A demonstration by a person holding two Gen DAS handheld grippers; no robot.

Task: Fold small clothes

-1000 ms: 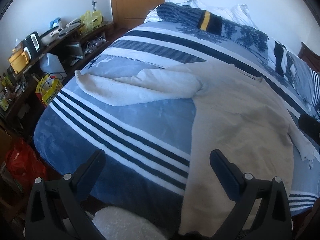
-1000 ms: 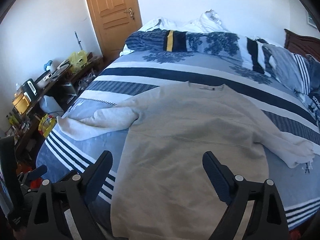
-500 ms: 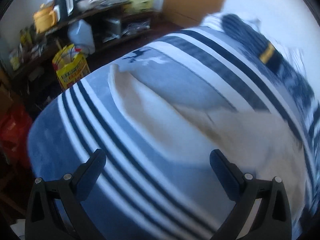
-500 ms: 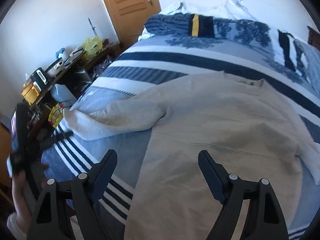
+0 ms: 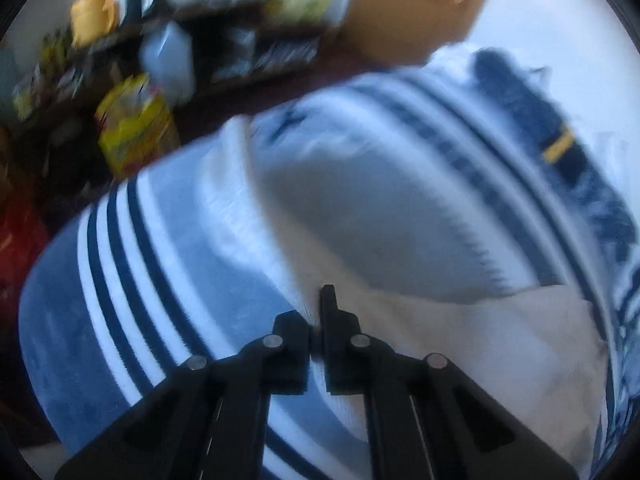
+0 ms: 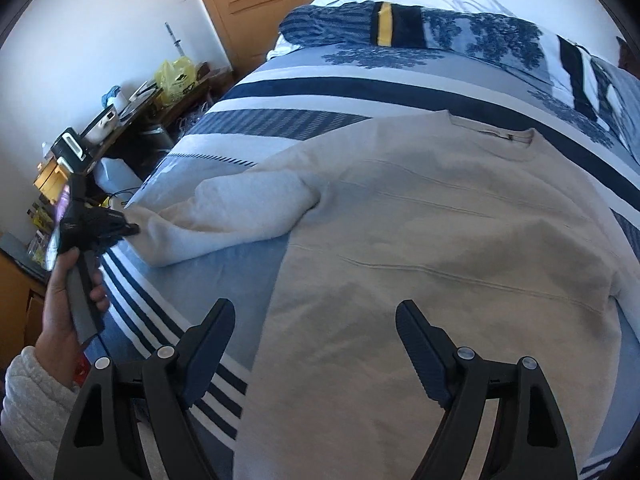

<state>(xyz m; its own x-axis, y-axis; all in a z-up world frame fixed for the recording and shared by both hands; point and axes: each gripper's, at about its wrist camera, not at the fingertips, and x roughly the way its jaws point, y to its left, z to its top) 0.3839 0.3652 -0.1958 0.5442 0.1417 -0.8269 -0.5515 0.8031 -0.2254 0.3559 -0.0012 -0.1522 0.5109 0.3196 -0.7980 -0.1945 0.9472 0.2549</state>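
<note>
Cream sweatshirt (image 6: 440, 248) spread flat, front up, on striped bedspread (image 6: 320, 92); near sleeve (image 6: 236, 216) lying out across the stripes toward the bed edge. Soft, limp, fairly thick knit: likely to sag and drag, not slip; light enough for one pinch. Best holds: cuff, shoulder seam, hem corners. Left gripper (image 5: 316, 320) pinched nearly closed on sleeve fabric near the cuff end, view blurred. Right gripper (image 6: 316, 344) spread wide, empty, hovering over the lower body near the hem. Cluttered shelf (image 6: 120, 120) beside the bed.
</note>
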